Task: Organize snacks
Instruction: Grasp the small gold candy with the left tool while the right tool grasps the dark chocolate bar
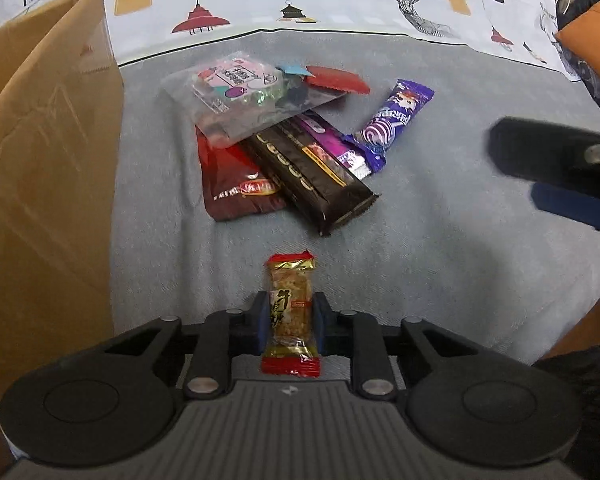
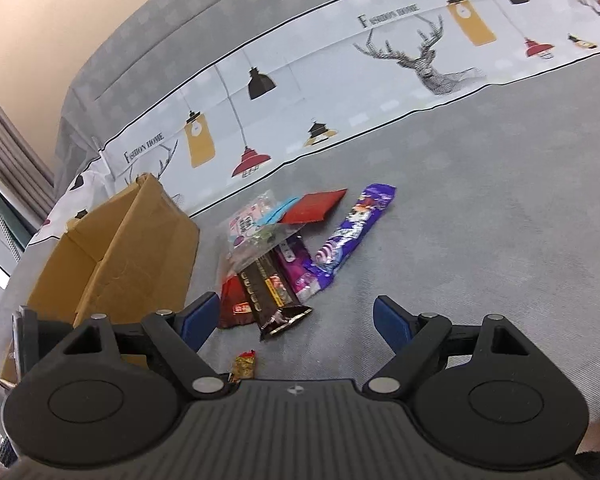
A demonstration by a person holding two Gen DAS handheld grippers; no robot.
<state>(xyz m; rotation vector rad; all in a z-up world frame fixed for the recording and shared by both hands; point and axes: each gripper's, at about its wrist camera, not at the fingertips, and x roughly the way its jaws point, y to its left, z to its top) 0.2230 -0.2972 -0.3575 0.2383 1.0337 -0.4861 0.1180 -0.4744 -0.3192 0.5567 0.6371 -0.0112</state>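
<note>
**Gripping one wrapped candy beside a snack pile**

Pinching a small candy bar [image 1: 290, 312] between its blue pads, the left gripper [image 1: 290, 322] is closed tight on the crinkly gold-and-red wrapper, which stands upright across the fingers. Open grey cloth lies just ahead of it, with free room on the right side. On the left, a tall brown cardboard box [image 1: 48, 168] forms a wall close by, its flaps up.

Further ahead sits the snack pile: a long dark glossy biscuit pack [image 1: 312, 176] lying over a dark red pouch [image 1: 236, 188], a clear plastic bag [image 1: 244, 100] of mixed sweets on top, a flat red packet [image 1: 336, 80] behind it, and a purple foil wrapper [image 1: 392, 120] angled off to the right.

The right gripper [image 2: 296, 320] hovers above the cloth with its jaws spread wide and nothing between them.

Beyond the pile, the grey tablecloth [image 2: 480, 200] meets a white printed band of lamps and deer heads, then a beige wall
</note>
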